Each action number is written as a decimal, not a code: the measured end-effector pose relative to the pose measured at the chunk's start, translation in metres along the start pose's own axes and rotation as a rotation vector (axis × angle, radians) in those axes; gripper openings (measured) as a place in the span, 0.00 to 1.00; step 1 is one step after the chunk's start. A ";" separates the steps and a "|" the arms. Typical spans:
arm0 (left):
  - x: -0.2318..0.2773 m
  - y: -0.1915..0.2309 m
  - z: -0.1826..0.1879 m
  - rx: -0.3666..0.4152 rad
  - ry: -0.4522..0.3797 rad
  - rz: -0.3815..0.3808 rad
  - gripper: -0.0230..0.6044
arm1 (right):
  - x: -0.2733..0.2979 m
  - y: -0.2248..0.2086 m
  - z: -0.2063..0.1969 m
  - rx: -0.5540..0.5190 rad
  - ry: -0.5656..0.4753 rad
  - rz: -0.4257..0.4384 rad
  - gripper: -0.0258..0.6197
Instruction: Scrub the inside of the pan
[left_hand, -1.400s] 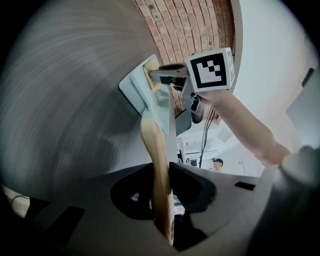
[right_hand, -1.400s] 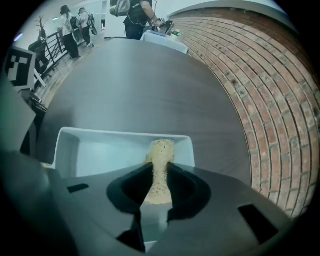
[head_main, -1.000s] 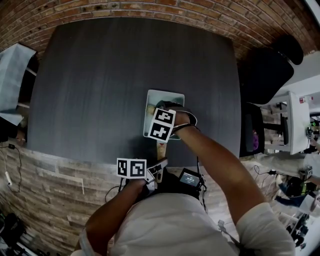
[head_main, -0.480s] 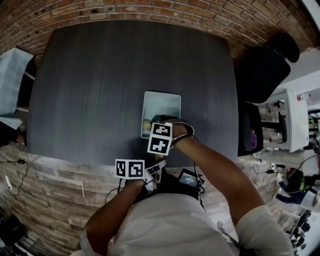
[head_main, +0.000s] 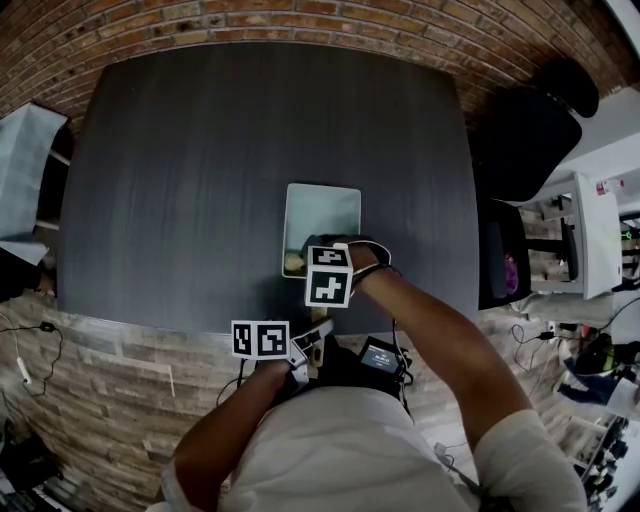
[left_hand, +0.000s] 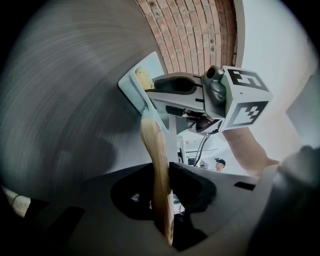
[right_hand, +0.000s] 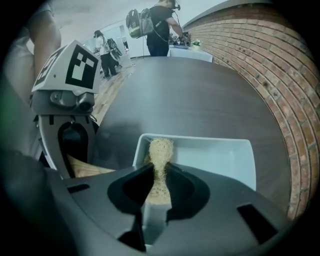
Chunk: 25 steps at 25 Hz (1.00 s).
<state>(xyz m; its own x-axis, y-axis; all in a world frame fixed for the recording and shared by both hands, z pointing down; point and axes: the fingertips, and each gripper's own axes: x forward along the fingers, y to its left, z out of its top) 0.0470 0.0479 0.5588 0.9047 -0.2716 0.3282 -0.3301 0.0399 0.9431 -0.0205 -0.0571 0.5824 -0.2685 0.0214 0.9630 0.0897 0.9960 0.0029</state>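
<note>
A pale rectangular pan (head_main: 322, 215) lies on the dark table (head_main: 200, 160), its wooden handle (head_main: 317, 347) pointing toward me. My left gripper (left_hand: 161, 175) is shut on that handle (left_hand: 156, 160) at the table's near edge. My right gripper (right_hand: 160, 175) is shut on a tan fibrous scrubber (right_hand: 160, 152). It presses the scrubber into the pan's (right_hand: 215, 157) near left corner. From above, the scrubber (head_main: 294, 263) shows just left of the right gripper (head_main: 318, 262). In the left gripper view the scrubber (left_hand: 143, 78) sits against the pan's (left_hand: 131, 89) rim.
A brick wall (head_main: 300, 20) runs behind the table. A black chair (head_main: 525, 140) and a white cart (head_main: 590, 240) stand to the right. Several people (right_hand: 157, 25) stand far off past the table's end. The table's near edge (head_main: 200, 325) lies just beyond my body.
My right gripper has drawn the scrubber from the pan's middle back to its near left corner, uncovering most of the pan floor. The left gripper has kept its hold on the handle.
</note>
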 end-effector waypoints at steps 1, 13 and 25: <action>0.000 0.000 0.000 -0.001 -0.002 0.001 0.18 | -0.002 -0.002 0.000 0.010 -0.011 -0.003 0.16; 0.000 -0.001 -0.001 0.004 0.015 0.019 0.18 | -0.028 -0.122 -0.019 0.541 -0.134 -0.267 0.17; 0.003 -0.001 -0.011 0.045 0.126 0.039 0.18 | -0.012 -0.108 0.005 0.507 -0.126 -0.178 0.17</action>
<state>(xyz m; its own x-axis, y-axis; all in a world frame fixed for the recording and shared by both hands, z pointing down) 0.0524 0.0574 0.5595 0.9168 -0.1480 0.3709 -0.3746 0.0037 0.9272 -0.0314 -0.1649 0.5694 -0.3525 -0.1717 0.9199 -0.4322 0.9018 0.0027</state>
